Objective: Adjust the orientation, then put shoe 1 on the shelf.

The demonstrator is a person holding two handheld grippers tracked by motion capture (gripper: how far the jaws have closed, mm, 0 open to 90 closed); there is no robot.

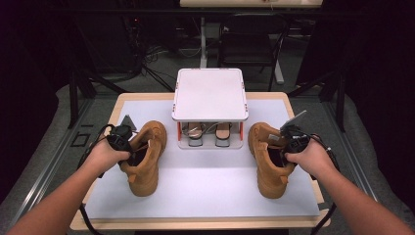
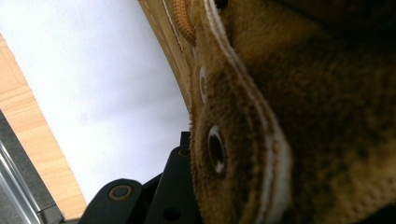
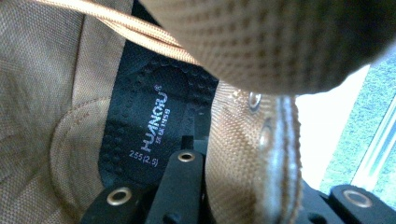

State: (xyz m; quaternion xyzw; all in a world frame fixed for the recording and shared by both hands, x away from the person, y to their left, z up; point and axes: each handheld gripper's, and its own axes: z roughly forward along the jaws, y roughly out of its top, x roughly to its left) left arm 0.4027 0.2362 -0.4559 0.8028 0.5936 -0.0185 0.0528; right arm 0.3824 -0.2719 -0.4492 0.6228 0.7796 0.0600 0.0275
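Landmark: the white shoe rack [image 1: 209,95] at the far middle of the white mat [image 1: 205,188]; every place below is given from it.

Left boot [image 1: 143,159]: tan suede ankle boot, nearer than the rack and off its left side, standing on its sole, toe toward the person, heel end close to the rack's left front corner.

Right boot [image 1: 270,159]: its pair, nearer than the rack and off its right side, same stance, toe toward the person.

Left gripper [image 1: 128,148]: clamped on the left boot's collar from the outer side; in the left gripper view the eyelet flap [image 2: 233,154] sits pinched against the black jaw, jaws closed down on it.

Right gripper [image 1: 285,149]: closed on the right boot's collar; the right gripper view has one jaw inside the boot over the black printed insole [image 3: 154,126], the other outside the eyelet edge, a lace [image 3: 140,32] crossing above.

Key relation: each boot's long axis runs near to far, heel toward the rack (so carrying it there looks like a forward and inward move, not a turn); each hand is on the boot of its own side, about equally far from the rack.

Rack: lower shelf already holds a pair of shoes [image 1: 210,134], the white top [image 1: 209,83] bare.

Judgement: both boots gripped, not yet lifted.
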